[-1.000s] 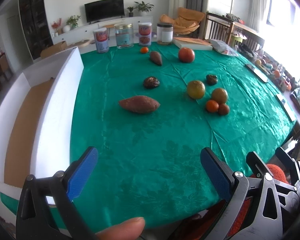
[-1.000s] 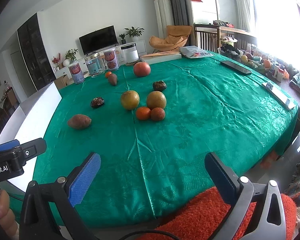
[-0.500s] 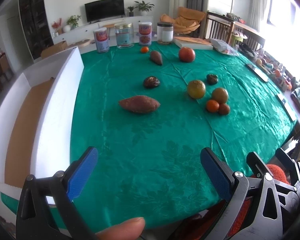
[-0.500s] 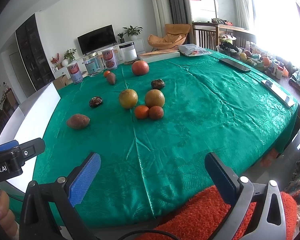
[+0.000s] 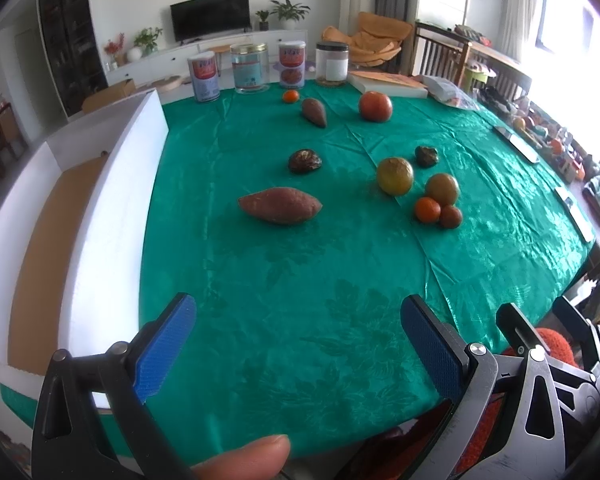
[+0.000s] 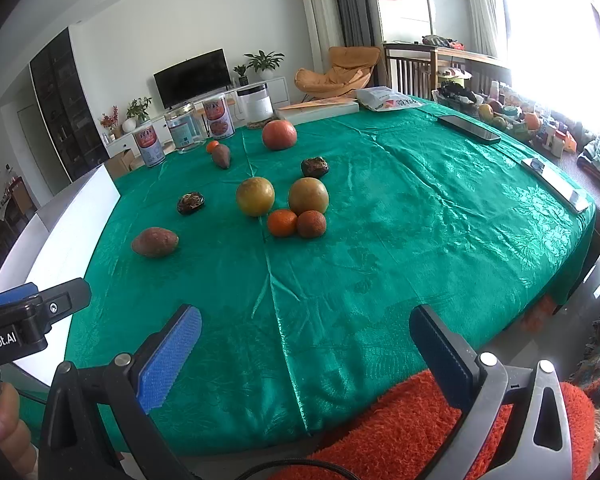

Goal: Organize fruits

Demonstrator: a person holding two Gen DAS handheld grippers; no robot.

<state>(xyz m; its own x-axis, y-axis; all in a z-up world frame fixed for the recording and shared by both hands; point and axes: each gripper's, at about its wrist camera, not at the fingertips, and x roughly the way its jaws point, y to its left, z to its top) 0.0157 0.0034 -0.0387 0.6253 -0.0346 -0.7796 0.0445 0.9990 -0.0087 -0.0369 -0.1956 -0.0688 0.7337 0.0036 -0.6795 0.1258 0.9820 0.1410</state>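
**Grippers wide over the near edge, fruit untouched**

Fruit sits scattered mid-table on the green cloth [image 5: 300, 320]. Left gripper [image 5: 298, 344] hangs over the near edge, jaws spread, nothing between them. Right gripper [image 6: 306, 356] likewise, spread and empty. Ahead of the left one lies a sweet potato [image 5: 280, 209]. Right of it, four round fruits cluster: two yellowish fruits [image 6: 255, 196], an orange [image 6: 282, 223] and a reddish one touching it. A white box [image 5: 112, 208] runs along the table's left side.
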